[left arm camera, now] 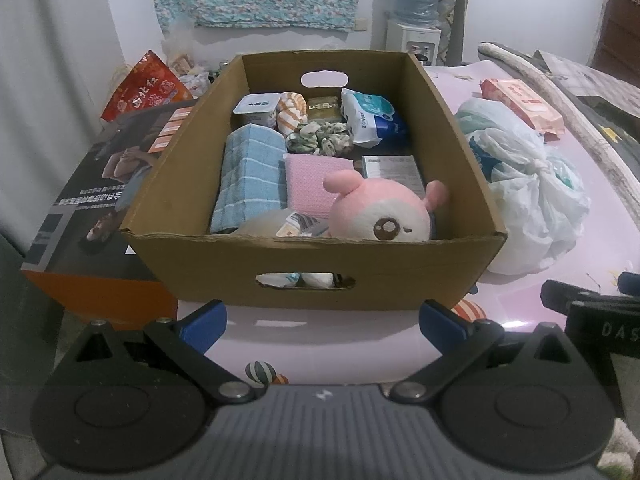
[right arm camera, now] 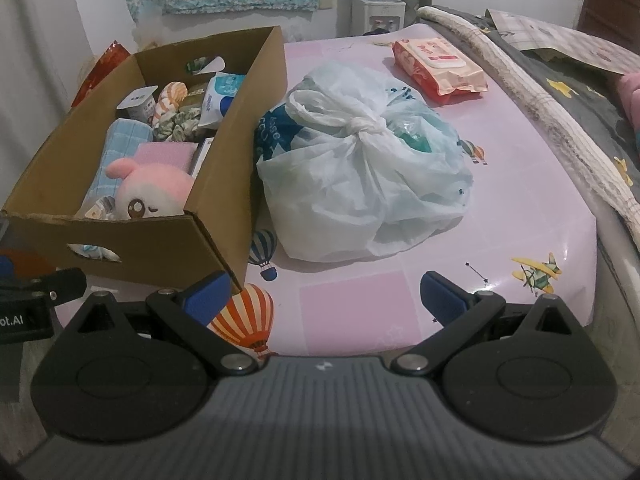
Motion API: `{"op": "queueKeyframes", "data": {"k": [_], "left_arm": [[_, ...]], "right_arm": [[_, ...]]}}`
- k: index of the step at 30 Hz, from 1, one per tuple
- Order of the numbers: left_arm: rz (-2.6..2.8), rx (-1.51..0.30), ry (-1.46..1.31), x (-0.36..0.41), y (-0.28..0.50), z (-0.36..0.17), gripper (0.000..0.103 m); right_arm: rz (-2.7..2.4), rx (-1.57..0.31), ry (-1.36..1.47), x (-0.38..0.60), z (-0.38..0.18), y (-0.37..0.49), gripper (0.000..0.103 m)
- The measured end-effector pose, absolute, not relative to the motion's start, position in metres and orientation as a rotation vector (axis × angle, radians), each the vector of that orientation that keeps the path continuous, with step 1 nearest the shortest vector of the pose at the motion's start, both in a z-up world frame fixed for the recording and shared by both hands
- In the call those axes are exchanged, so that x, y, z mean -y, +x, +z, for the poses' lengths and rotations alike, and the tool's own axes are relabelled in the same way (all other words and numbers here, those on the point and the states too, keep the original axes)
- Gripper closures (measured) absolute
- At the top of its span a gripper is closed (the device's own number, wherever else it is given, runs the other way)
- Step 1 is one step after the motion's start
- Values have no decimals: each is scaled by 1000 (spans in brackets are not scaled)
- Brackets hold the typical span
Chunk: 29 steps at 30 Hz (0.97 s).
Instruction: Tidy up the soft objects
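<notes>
A brown cardboard box (left arm camera: 320, 256) (right arm camera: 168, 248) stands on the pink table. Inside lie a pink and white plush toy (left arm camera: 380, 210) (right arm camera: 154, 194), a folded blue towel (left arm camera: 250, 178) (right arm camera: 120, 140), a pink cloth (left arm camera: 306, 184) (right arm camera: 164, 154), scrunchies (left arm camera: 320, 138) and a tissue pack (left arm camera: 370, 118). A tied white plastic bag (right arm camera: 360, 176) (left arm camera: 524, 184) sits right of the box. My left gripper (left arm camera: 322, 320) is open just before the box's near wall, holding nothing. My right gripper (right arm camera: 324, 292) is open over the table in front of the bag, also holding nothing.
A pink wet-wipes pack (right arm camera: 438, 66) (left arm camera: 520, 106) lies at the far right of the table. A dark printed carton (left arm camera: 100, 200) sits left of the box, with a red bag (left arm camera: 148, 88) behind it. Bedding (right arm camera: 560, 92) borders the table's right edge.
</notes>
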<state>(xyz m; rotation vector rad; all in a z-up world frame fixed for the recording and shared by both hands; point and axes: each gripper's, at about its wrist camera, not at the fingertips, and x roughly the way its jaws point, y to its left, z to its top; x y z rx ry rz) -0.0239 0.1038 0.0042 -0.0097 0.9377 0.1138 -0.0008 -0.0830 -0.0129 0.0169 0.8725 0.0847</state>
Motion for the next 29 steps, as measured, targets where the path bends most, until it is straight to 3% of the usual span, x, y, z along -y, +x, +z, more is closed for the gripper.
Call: {"op": "queueKeyframes", "data": {"k": [29], "left_arm": [[150, -933, -25, -122, -20, 7, 0]], "right_arm": [[122, -872, -61, 56, -11, 12, 1]]}}
